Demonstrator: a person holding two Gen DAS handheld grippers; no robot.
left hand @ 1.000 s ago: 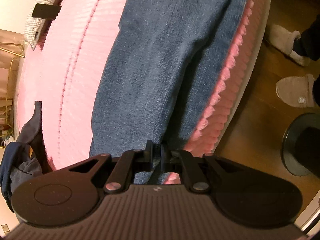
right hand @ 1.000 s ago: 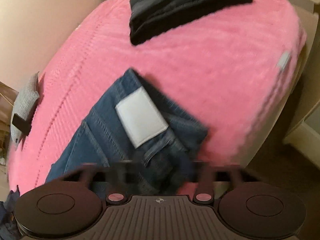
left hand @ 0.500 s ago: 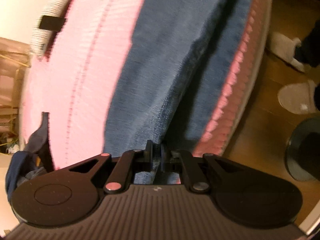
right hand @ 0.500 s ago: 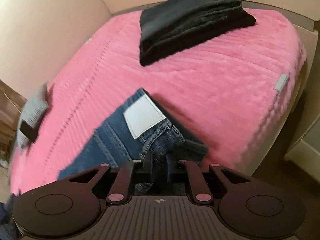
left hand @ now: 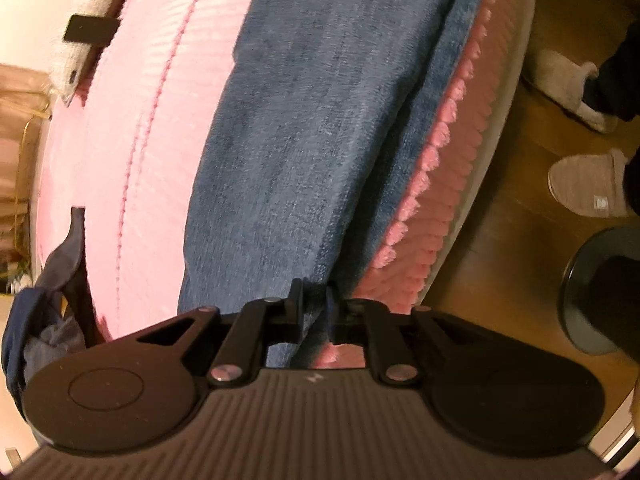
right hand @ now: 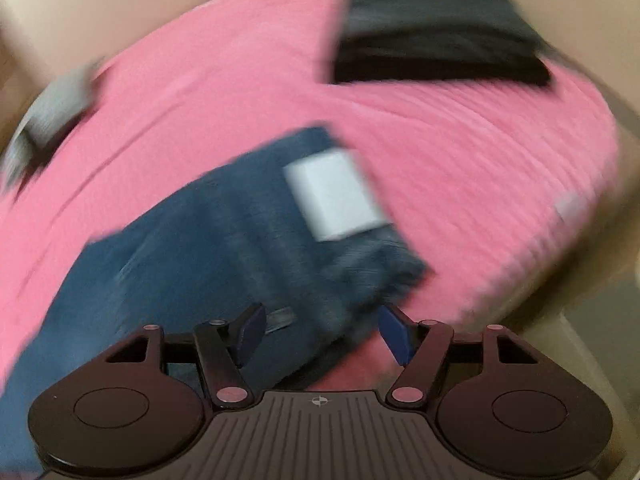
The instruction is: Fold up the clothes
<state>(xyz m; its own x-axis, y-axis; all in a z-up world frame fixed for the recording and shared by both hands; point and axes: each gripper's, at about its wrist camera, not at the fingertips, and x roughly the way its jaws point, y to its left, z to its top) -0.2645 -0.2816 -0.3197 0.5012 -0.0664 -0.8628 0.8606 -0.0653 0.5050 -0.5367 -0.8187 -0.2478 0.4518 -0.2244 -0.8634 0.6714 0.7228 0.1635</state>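
Jeans on the pink bed
Left claw pinches the denim hem; right claw has just spread, gripping nothing.

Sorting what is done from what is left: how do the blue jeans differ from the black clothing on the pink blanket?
The jeans are blue denim and lie stretched out long; the black clothing is folded into a compact stack. The jeans lie at the near edge, and the left gripper is shut on them; the black clothing sits at the far end, untouched. Both rest on the pink blanket.
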